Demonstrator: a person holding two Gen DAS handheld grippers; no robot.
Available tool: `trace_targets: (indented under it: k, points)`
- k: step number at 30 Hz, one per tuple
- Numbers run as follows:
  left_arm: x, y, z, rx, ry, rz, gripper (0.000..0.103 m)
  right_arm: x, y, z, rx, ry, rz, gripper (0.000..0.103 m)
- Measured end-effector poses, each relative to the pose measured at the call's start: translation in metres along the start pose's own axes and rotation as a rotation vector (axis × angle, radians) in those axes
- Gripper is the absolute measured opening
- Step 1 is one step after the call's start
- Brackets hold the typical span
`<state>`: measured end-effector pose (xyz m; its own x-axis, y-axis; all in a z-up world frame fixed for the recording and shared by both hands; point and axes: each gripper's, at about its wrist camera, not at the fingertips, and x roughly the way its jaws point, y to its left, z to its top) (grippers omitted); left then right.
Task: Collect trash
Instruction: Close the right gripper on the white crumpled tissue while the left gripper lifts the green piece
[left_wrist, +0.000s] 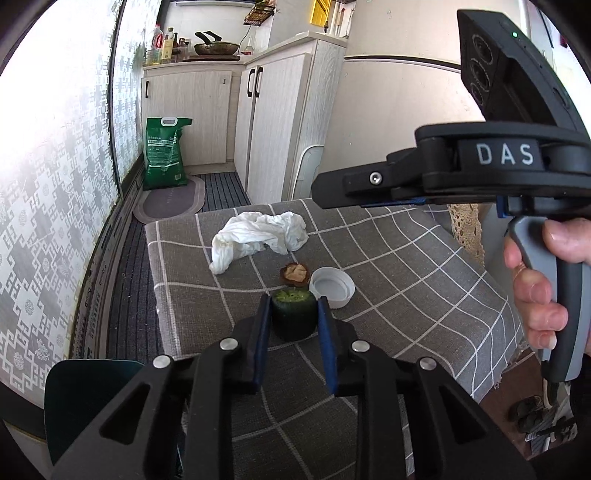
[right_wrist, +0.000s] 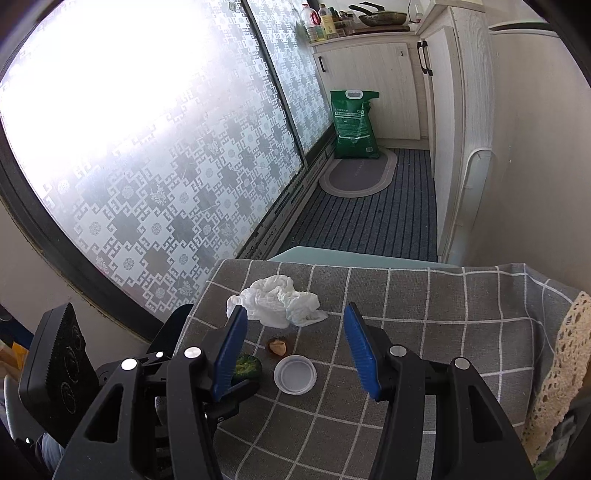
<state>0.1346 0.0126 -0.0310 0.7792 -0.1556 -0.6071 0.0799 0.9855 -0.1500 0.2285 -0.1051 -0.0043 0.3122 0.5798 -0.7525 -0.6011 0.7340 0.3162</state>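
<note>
On the grey checked tablecloth (left_wrist: 406, 280) lie a crumpled white tissue (left_wrist: 258, 236), a small brown shell piece (left_wrist: 294, 274), a white plastic lid (left_wrist: 331, 287) and a dark green vegetable stub (left_wrist: 294, 314). My left gripper (left_wrist: 293, 314) is shut on the green stub, which rests on the cloth. My right gripper (right_wrist: 295, 343) is open and empty, hovering above the lid (right_wrist: 294, 374) and shell piece (right_wrist: 278, 347), short of the tissue (right_wrist: 279, 301). The stub (right_wrist: 248, 366) shows beside its left finger. The right gripper's body also shows in the left wrist view (left_wrist: 461, 170).
A green sack (left_wrist: 164, 151) stands on a floor mat (left_wrist: 170, 199) by white cabinets (left_wrist: 273, 125). A patterned frosted window (right_wrist: 147, 166) runs along the left. A dark teal bin (left_wrist: 88, 398) sits below the table's near left edge. A lace cloth (right_wrist: 565, 362) hangs at the table's right.
</note>
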Motion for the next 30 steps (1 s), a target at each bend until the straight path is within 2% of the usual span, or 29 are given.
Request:
trace_targets:
  k: [8, 16, 24, 30]
  points:
    - [-0.02, 0.012, 0.0, -0.022, -0.037, -0.017, 0.026, 0.015, -0.012, 0.003, 0.083, -0.006, -0.002, 0.055]
    - [-0.043, 0.027, -0.001, -0.027, -0.073, -0.022, 0.026, 0.032, 0.0, 0.007, 0.086, 0.019, 0.001, 0.055]
    - [-0.059, 0.053, -0.003, -0.063, -0.091, -0.009, 0.026, 0.049, 0.014, 0.006, 0.083, 0.059, -0.048, 0.055]
    - [-0.07, 0.07, -0.006, -0.086, -0.1, 0.006, 0.026, 0.062, 0.009, 0.004, 0.138, 0.06, -0.061, 0.054]
